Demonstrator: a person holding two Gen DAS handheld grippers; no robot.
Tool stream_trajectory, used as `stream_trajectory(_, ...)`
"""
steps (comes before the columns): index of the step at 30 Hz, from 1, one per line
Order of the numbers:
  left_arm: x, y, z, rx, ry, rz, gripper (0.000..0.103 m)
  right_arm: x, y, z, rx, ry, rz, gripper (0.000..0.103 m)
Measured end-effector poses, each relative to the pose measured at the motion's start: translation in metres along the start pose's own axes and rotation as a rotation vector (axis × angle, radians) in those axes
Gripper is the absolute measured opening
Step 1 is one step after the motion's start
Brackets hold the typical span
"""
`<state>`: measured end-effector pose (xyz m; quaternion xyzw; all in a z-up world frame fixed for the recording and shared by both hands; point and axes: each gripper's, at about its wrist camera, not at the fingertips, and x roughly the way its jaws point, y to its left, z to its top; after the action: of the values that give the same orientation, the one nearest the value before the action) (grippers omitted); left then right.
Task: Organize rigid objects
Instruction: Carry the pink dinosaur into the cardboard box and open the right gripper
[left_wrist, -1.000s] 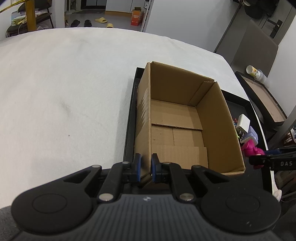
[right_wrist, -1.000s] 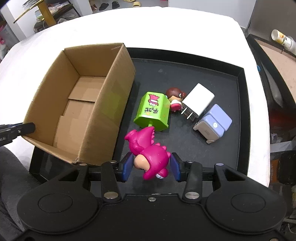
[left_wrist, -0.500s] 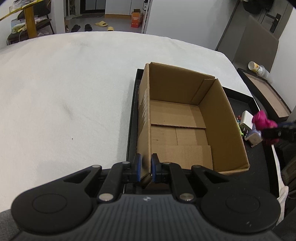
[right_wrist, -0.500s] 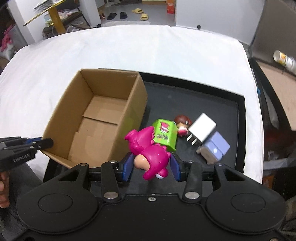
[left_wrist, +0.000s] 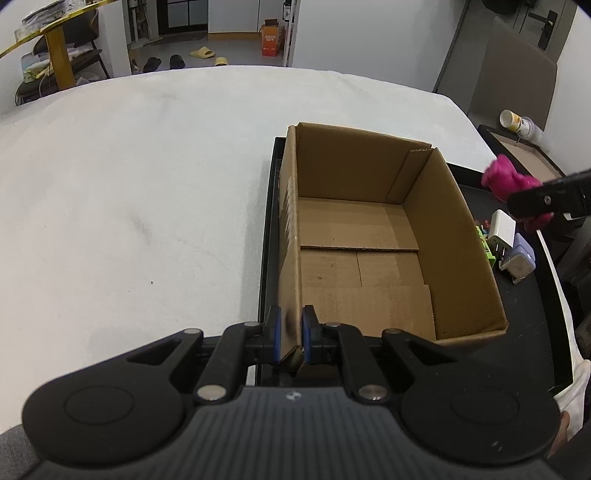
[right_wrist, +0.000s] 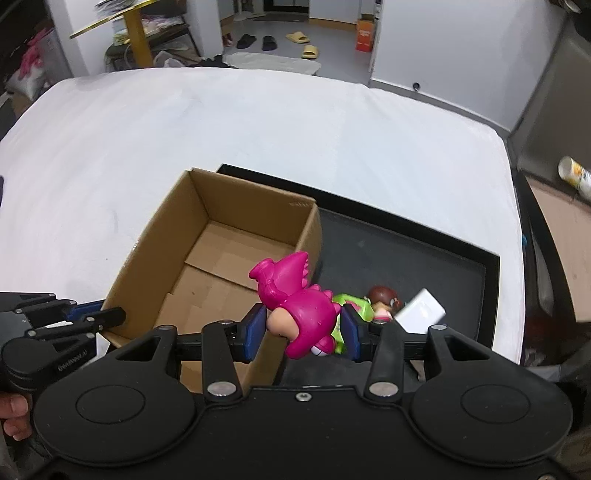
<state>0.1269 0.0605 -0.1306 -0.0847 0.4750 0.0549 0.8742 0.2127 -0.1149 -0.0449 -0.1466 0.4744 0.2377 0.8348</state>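
Magenta plastic dinosaur-costume figurine (right_wrist: 295, 306), being carried aloft between the blue pads (right_wrist: 255, 334) of the right gripper (right_wrist: 301, 332), hanging over the right-hand wall of the open brown cardboard box (right_wrist: 207, 258) and well above the black tray (right_wrist: 424, 254). Gripping it across the body, jaws closed narrowly on the toy, tail and spines pointing forward and up, pale face turned down toward the camera, probably because that round middle gives the pads the widest firm seat. Showing also in the left wrist view as a pink shape (left_wrist: 506, 181) above the box's far right corner.

Pinching the near-left corner wall of the box (left_wrist: 369, 236) with the left gripper (left_wrist: 290, 334), jaws nearly closed on the cardboard edge, seemingly steadying the light carton so that it cannot slide or tip on the tray (left_wrist: 517, 325) while things are dropped in. Box floor lying bare, flaps folded flat, so judging the sorting as just beginning.

Waiting on the tray beside the box: lime-green printed block (right_wrist: 351, 306), small brown-haired doll figure (right_wrist: 382, 297), white square plug adapter (right_wrist: 421, 312); lilac plastic charger-like object (left_wrist: 521, 258) visible only from the left wrist. Resting on a white cloth-covered table (right_wrist: 258, 129).

Next, likely needing a short move leftward over the opening before releasing; risking a clip of the tail on the box rim if lowered too soon.
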Motion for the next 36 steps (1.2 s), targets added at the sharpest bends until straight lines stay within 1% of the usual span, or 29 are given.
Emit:
stream_trajectory(6, 0.003, 0.003, 0.001, -0.012, 0.009, -0.004, 0.010, 0.003, 0.015, 0.014, -0.058, -0.004, -0.004, 0.043)
stream_trajectory(12, 0.004, 0.007, 0.000, -0.028, 0.007, -0.028, 0.010, 0.013, 0.028, 0.026, -0.105, 0.003, 0.006, 0.043)
stream_trajectory(24, 0.004, 0.014, -0.001, -0.056, -0.003, -0.060, 0.011, 0.045, 0.062, 0.049, -0.204, 0.032, 0.046, 0.043)
stream_trajectory(26, 0.004, 0.016, -0.001, -0.064, -0.004, -0.066, 0.011, 0.049, 0.069, 0.054, -0.207, 0.027, 0.062, 0.044)
stream_trajectory(28, 0.004, 0.018, -0.001, -0.073, -0.004, -0.068, 0.011, 0.050, 0.075, 0.059, -0.206, 0.000, 0.083, 0.045)
stream_trajectory(29, 0.004, 0.018, -0.001, -0.074, -0.004, -0.068, 0.011, 0.049, 0.077, 0.061, -0.206, -0.023, 0.087, 0.047)
stream_trajectory(30, 0.005, 0.018, -0.001, -0.075, -0.005, -0.069, 0.011, 0.049, 0.079, 0.063, -0.207, -0.035, 0.082, 0.051)
stream_trajectory(32, 0.005, 0.019, -0.001, -0.079, -0.007, -0.071, 0.011, 0.051, 0.080, 0.066, -0.198, -0.040, 0.063, 0.052)
stream_trajectory(36, 0.006, 0.018, -0.001, -0.079, -0.008, -0.069, 0.011, 0.052, 0.075, 0.065, -0.174, -0.033, 0.085, 0.053)
